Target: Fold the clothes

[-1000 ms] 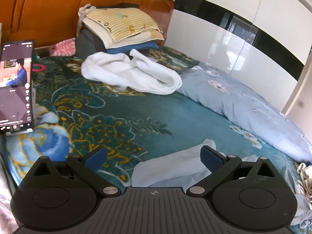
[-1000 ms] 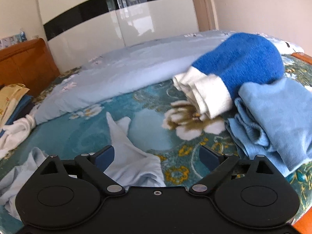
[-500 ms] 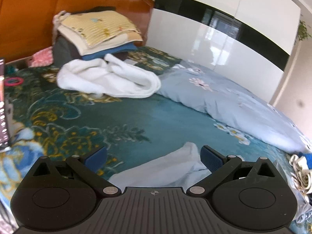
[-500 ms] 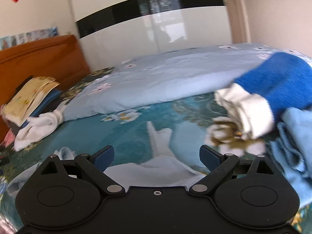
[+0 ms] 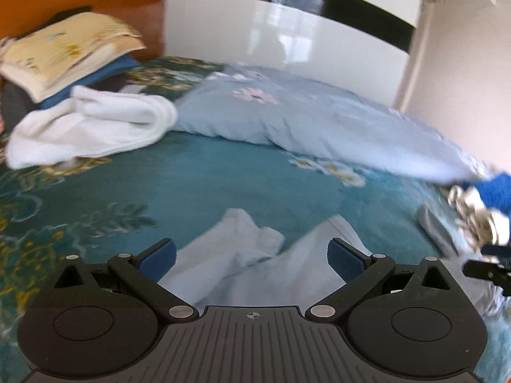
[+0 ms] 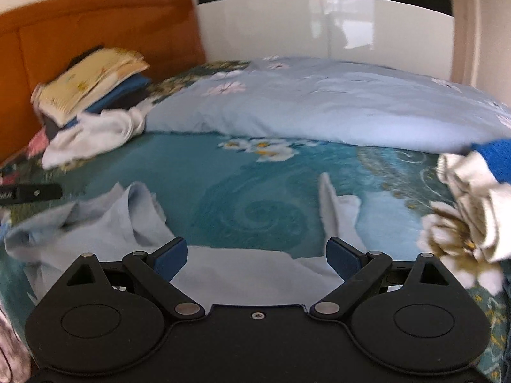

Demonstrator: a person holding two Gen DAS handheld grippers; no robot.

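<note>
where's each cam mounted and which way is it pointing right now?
Left wrist: on the left gripper, low over the bed, facing the wardrobe; its open fingers show.
Right wrist: on the right gripper, facing the headboard and wardrobe; open fingers show.
Shared: pale blue garment, white towel, duvet.

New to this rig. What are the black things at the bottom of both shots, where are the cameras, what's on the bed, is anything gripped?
No robot here: a person carries a two-finger gripper in each hand, each with a fisheye camera looking forward along its fingers. The black shapes are the gripper bodies. One picture is from the left gripper, the other from the right gripper. Both stand open and hold nothing. Just ahead of them a crumpled pale blue garment lies on the teal floral bedspread. Farther back are a white towel, a light blue duvet, and a pillow stack by the headboard.
</note>
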